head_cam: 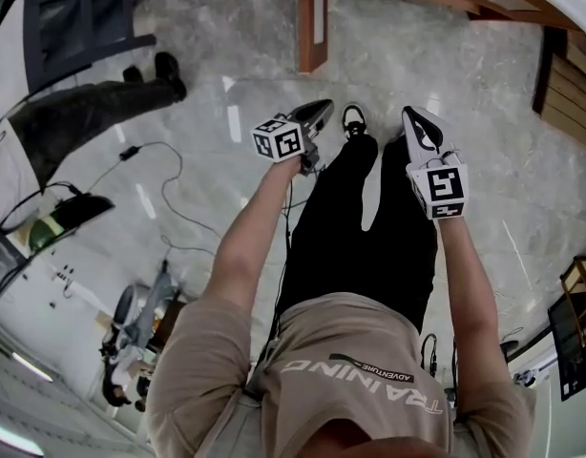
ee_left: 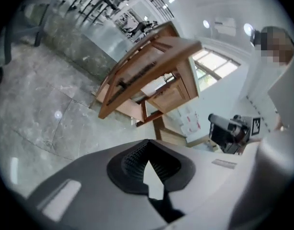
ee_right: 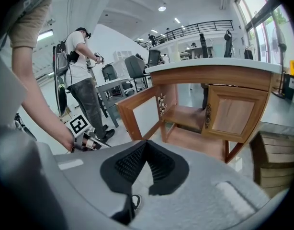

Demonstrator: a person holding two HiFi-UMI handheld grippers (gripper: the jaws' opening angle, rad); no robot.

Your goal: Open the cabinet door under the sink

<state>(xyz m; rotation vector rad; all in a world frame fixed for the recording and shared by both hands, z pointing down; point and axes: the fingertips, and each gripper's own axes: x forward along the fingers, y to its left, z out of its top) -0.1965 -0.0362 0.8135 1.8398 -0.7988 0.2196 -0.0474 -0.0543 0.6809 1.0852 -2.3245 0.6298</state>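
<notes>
Two grippers are held out over the marble floor [head_cam: 226, 103], and neither touches the cabinet [ee_right: 209, 75]. The left gripper [ee_left: 148, 143] has its ribbed pads pressed together on nothing. The right gripper [ee_right: 146, 145] is closed and empty as well.

In the right gripper view the cabinet lies at 12 to 1 o'clock from the jaws, well apart. Its counter runs level across the frame. One door [ee_right: 142, 110] at 11 o'clock stands swung out toward the camera, baring the shelf inside. The other door [ee_right: 232, 115] at 2 o'clock sits flush in its frame. A dark handle [ee_right: 208, 115] runs upright along that door's 9 o'clock edge, so I judge a pull there would swing it toward 3 o'clock.

In the head view the woodwork sits at 12 o'clock. The upright piece [head_cam: 310, 22] above the left gripper [head_cam: 317, 113] is probably the swung-out door, though the crop is too tight to be sure. The right gripper [head_cam: 417, 122] points toward the shut door's side, so it looks the nearer one to that handle.
</notes>
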